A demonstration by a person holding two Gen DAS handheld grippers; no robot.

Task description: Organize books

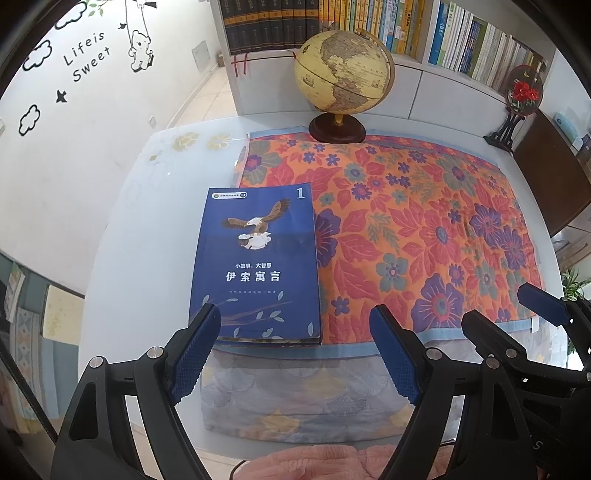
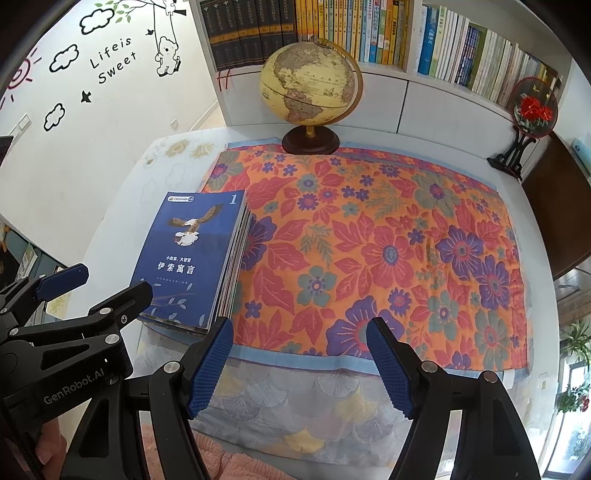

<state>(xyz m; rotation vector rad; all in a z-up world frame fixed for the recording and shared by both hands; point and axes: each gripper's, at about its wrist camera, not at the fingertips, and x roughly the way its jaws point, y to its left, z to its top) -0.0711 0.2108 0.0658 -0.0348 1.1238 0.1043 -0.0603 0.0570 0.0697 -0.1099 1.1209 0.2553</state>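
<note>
A neat stack of several thin books (image 1: 255, 266) (image 2: 192, 258) lies at the left edge of the flowered cloth, a blue cover with an eagle and the number 1 on top. My left gripper (image 1: 295, 354) hovers open over the table's near edge, its left pad over the stack's near corner, nothing between the fingers. My right gripper (image 2: 299, 365) is open and empty too, above the cloth's near hem, to the right of the stack. Each gripper shows in the other's view: the right gripper (image 1: 517, 314) and the left gripper (image 2: 107, 280).
An orange flowered cloth (image 1: 424, 229) (image 2: 388, 251) covers most of the white table (image 1: 147, 221). A globe (image 1: 343, 77) (image 2: 310, 88) stands at the cloth's far edge. A round embroidered fan on a black stand (image 1: 521, 99) (image 2: 532, 110) sits far right. Full bookshelves (image 2: 369, 33) line the back.
</note>
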